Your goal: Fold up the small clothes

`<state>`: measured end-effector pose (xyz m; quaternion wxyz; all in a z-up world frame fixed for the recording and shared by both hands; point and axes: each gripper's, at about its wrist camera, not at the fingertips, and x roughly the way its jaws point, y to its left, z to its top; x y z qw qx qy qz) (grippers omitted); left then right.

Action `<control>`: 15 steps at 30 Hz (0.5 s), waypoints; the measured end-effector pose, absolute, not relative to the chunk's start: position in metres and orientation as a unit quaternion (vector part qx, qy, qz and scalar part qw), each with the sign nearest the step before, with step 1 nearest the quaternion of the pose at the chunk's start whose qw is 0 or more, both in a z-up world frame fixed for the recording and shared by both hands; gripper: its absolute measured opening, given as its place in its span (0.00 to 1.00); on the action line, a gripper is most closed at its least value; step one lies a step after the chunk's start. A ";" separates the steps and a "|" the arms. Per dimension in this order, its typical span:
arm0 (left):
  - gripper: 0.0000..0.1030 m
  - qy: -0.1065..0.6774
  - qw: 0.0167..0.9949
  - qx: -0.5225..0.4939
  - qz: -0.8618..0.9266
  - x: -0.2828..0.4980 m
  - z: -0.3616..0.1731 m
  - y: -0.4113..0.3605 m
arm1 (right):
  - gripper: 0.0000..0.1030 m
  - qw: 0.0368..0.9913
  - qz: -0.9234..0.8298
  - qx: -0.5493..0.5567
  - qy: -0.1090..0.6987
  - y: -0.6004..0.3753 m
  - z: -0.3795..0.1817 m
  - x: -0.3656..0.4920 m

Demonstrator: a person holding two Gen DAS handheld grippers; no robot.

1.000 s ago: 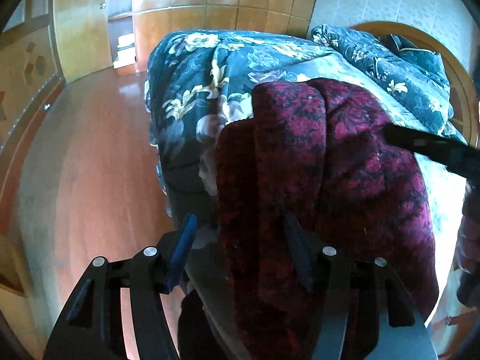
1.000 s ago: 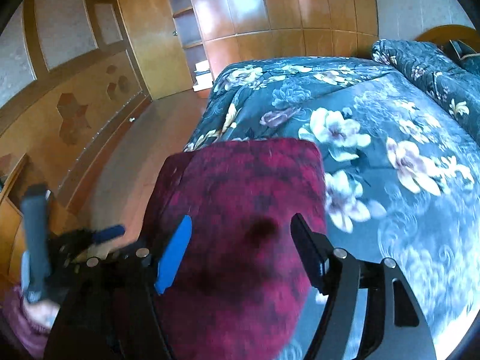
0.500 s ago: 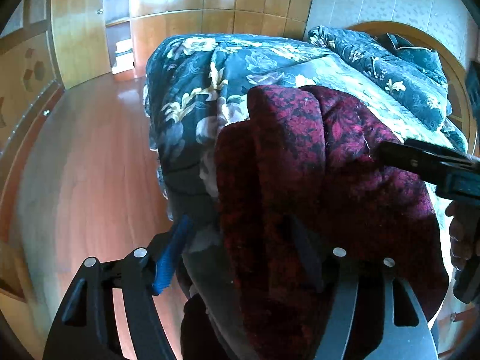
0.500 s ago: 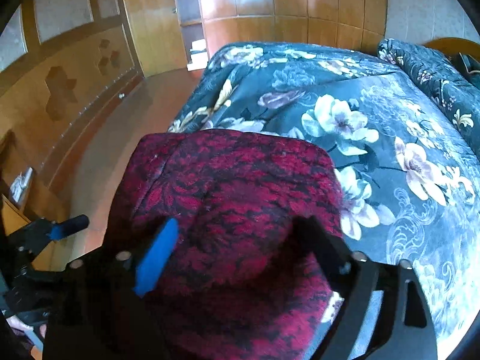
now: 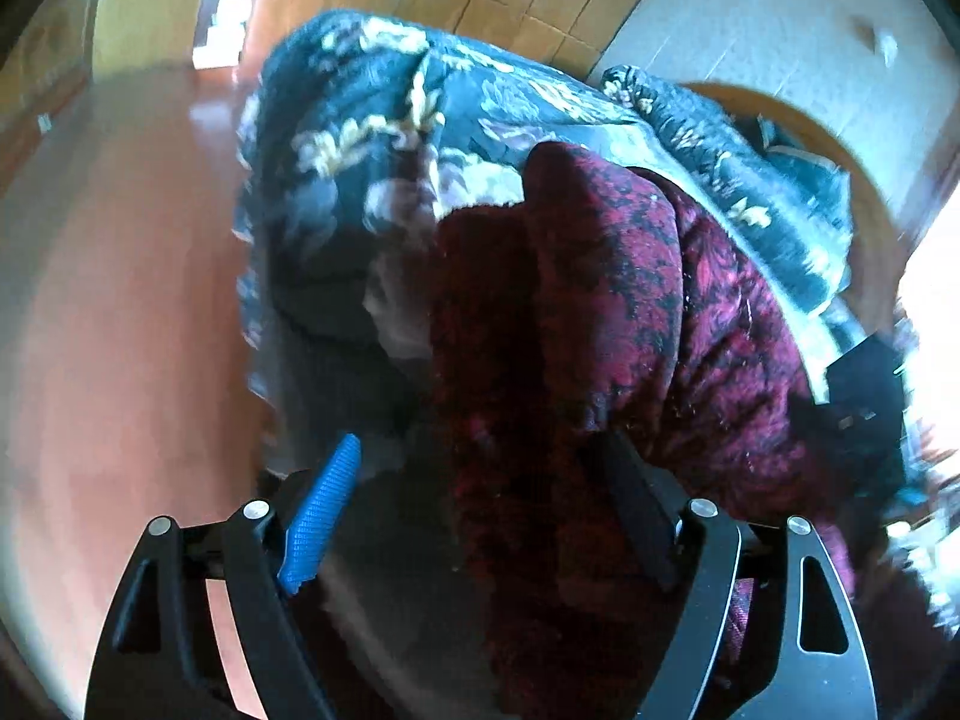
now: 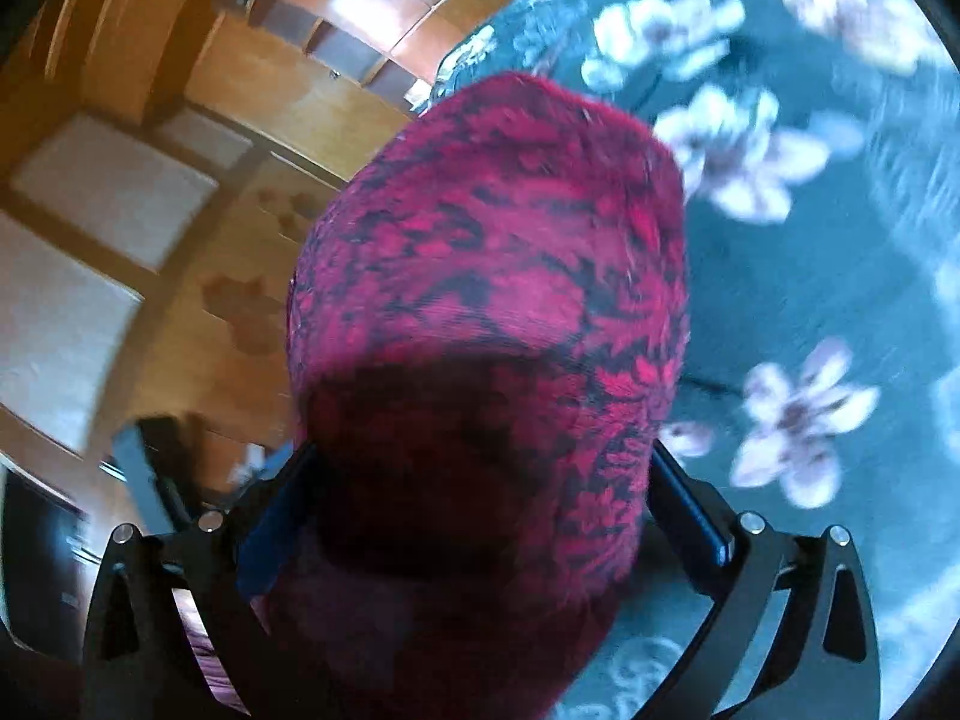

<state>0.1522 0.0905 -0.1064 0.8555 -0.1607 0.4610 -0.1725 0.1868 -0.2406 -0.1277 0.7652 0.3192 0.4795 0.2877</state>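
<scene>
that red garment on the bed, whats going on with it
A person with a gripper in each hand is folding a red patterned garment at the edge of a bed with a floral bedspread. Both the left gripper and the right gripper are opening, with the folded cloth between their fingers.

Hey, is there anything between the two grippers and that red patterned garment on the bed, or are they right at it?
Nothing visible stands between them. The red garment lies on the floral bedspread and bulges up between the fingers of the right gripper, whose jaws are opening. It also fills the gap of the left gripper, also opening.
</scene>
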 end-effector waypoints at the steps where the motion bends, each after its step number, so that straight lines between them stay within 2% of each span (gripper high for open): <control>1: 0.78 0.463 0.848 -0.181 -0.184 0.154 -0.110 0.093 | 0.98 0.756 0.296 0.334 0.478 -0.239 -0.133 0.190; 5: 0.77 0.463 0.819 -0.254 -0.225 0.157 -0.126 0.098 | 0.98 0.734 0.317 0.365 0.477 -0.239 -0.145 0.195; 7: 0.67 0.455 0.803 -0.288 -0.255 0.156 -0.131 0.098 | 0.88 0.736 0.321 0.361 0.474 -0.238 -0.139 0.194; 9: 0.66 0.445 0.797 -0.304 -0.274 0.153 -0.130 0.095 | 0.77 0.743 0.322 0.351 0.470 -0.238 -0.131 0.192; 15: 0.62 0.425 0.787 -0.327 -0.304 0.148 -0.113 0.083 | 0.70 0.765 0.340 0.317 0.446 -0.230 -0.097 0.176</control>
